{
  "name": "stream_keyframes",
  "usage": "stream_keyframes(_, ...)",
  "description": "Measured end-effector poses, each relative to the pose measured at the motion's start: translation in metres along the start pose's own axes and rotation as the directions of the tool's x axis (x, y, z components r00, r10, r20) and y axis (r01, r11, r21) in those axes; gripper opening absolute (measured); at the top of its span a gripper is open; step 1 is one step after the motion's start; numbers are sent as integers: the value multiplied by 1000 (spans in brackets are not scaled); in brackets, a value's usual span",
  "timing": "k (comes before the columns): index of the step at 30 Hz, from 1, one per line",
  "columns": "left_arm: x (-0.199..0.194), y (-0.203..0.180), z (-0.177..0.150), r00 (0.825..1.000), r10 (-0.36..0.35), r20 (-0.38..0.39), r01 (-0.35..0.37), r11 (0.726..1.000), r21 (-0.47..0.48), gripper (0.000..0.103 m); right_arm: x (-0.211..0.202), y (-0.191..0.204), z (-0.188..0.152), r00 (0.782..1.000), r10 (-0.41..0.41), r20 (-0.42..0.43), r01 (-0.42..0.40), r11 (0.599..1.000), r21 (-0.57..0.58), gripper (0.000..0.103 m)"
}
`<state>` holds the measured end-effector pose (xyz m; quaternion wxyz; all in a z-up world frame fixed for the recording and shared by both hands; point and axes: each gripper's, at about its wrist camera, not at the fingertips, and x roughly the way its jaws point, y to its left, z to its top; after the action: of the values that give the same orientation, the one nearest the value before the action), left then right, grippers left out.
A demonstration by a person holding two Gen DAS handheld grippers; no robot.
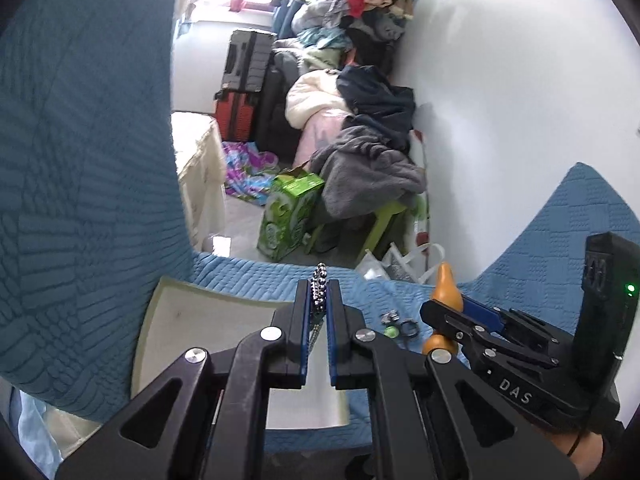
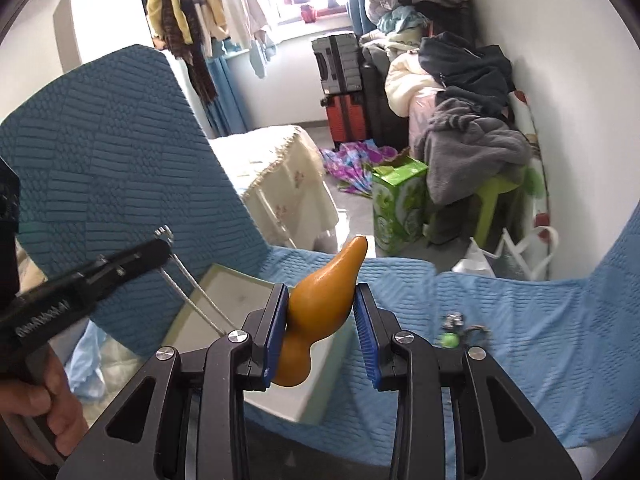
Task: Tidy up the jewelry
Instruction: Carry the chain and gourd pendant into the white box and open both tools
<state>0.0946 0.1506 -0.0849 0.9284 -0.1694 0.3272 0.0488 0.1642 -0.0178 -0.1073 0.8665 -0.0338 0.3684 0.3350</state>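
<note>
Two grippers above a blue bed cover, each one holding something.

Left gripper [image 1: 319, 300]: squeezed tight on a silver bead chain [image 1: 319, 286], with beads poking up past the fingertips and a thin strand hanging down below toward a white tray [image 1: 192, 320]. Right gripper [image 2: 322, 320]: clamped on an orange gourd-shaped piece [image 2: 320, 308], thin end pointing up and away, fat end down between the blue pads [image 2: 368, 336]. Just ahead and to the right of the right gripper, lying on the blue bed cover [image 2: 520, 340]: small rings [image 2: 456, 320] and a green bead [image 2: 448, 339], a bit blurry. Left of the right gripper: white tray, partly under it.
</note>
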Motion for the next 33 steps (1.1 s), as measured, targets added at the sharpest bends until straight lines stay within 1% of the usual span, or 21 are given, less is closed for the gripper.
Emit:
stream_keyframes(4, 11, 22, -12, 1000, 17, -11, -17, 1000, -14, 7, 33, 14, -15, 999, -2, -36, 1, 999, -37, 31)
stream_keyframes(8, 23, 38, -28, 999, 27, -23, -28, 999, -20, 7, 60, 23, -32, 997, 4, -82, -7, 999, -41, 31)
stream_keyframes(12, 40, 57, -45, 997, 54, -62, -56, 998, -41, 7, 88, 34, -49, 991, 14, -134, -23, 998, -59, 31)
stream_keyframes(16, 51, 72, -55, 992, 75, -97, -81, 995, -66, 7, 105, 39, -61, 985, 11, -173, -24, 997, -76, 31)
stream_keyframes(19, 61, 81, -64, 987, 85, -138, -97, 992, -82, 7, 115, 44, -69, 979, 9, -203, -29, 995, -95, 31)
stream_keyframes(21, 66, 86, -69, 985, 79, -156, -95, 991, -97, 7, 120, 47, -71, 977, -3, -213, -24, 992, -120, 31)
stream_keyframes(24, 68, 90, -75, 984, 71, -163, -91, 989, -118, 7, 126, 51, -74, 976, -25, -215, -11, 986, -165, 31)
stream_keyframes(26, 72, 91, -76, 983, 71, -167, -92, 988, -121, 7, 131, 51, -77, 972, -24, -232, -15, 986, -167, 31)
stream_keyframes(31, 74, 90, -77, 984, 61, -169, -82, 989, -121, 7, 135, 48, -76, 969, -25, -245, -15, 987, -162, 32)
stream_keyframes(33, 73, 90, -75, 984, 65, -167, -87, 989, -123, 7, 134, 46, -75, 968, -6, -252, -33, 988, -154, 34)
